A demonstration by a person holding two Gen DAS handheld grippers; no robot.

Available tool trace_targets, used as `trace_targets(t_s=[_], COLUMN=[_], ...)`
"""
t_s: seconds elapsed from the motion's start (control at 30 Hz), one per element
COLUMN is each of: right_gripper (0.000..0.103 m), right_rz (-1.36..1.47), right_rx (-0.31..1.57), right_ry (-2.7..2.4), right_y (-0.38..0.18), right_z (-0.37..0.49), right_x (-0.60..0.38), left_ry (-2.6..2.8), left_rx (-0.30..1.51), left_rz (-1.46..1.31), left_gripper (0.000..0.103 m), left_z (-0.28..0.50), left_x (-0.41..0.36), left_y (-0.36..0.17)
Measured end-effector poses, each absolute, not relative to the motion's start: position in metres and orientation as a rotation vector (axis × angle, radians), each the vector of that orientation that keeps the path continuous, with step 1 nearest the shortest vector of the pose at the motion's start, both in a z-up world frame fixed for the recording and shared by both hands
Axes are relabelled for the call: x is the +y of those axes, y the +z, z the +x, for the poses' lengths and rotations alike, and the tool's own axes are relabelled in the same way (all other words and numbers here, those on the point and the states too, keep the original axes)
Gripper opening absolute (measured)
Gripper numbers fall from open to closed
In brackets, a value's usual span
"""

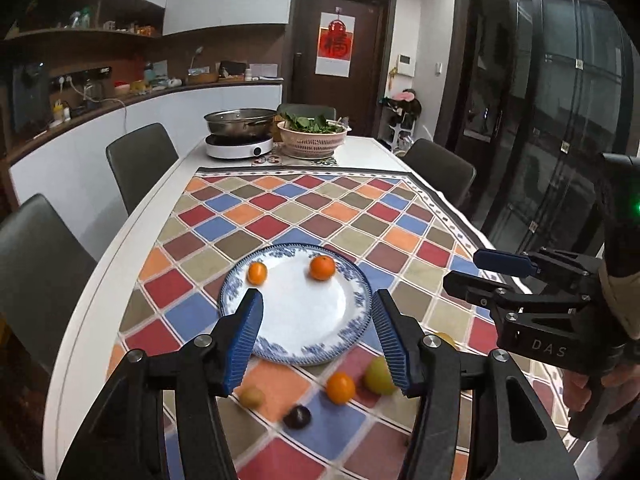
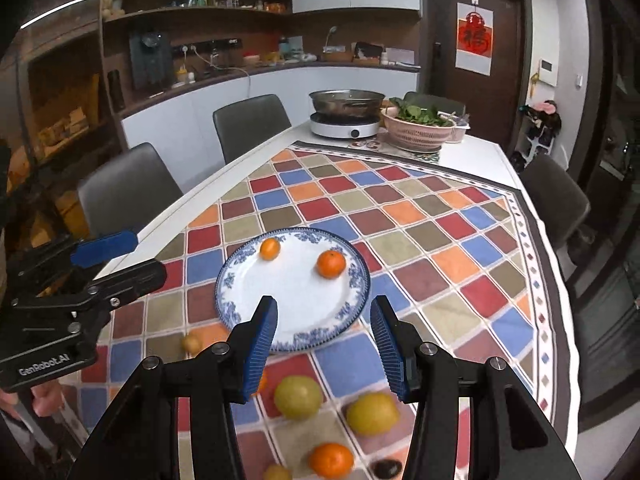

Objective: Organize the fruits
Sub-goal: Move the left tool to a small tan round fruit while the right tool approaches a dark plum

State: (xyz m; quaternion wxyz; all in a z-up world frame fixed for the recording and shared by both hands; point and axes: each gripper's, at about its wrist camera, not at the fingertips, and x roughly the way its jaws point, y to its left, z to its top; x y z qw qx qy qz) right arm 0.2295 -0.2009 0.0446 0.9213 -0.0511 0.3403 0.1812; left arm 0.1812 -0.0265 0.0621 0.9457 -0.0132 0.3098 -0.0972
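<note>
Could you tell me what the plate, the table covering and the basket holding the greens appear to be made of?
The plate looks like glazed ceramic: glossy white with a blue printed rim. The table covering seems woven or printed cloth, matte, with a checked pattern and a bordered edge. The basket is probably moulded plastic, pink with a lattice wall.

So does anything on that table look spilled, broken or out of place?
Nothing is spilled or broken. The plate holds only two oranges, while several fruits lie loose on the tablecloth in front of it, among them a yellow-green one and another orange. Both grippers are open and empty.
</note>
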Motion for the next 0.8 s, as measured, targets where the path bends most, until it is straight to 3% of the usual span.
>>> trace_targets(t_s=[0.8], right_gripper=[0.049], right_rz=[-0.101], right_rx=[0.741], right_ry=[0.285], right_y=[-0.006], right_z=[0.147], right_x=[-0.267], left_ry=[-0.301], left_rx=[0.693], left_rz=[0.064], left_gripper=[0.057], left_z=[0.112], left_x=[-0.090], left_y=[0.005])
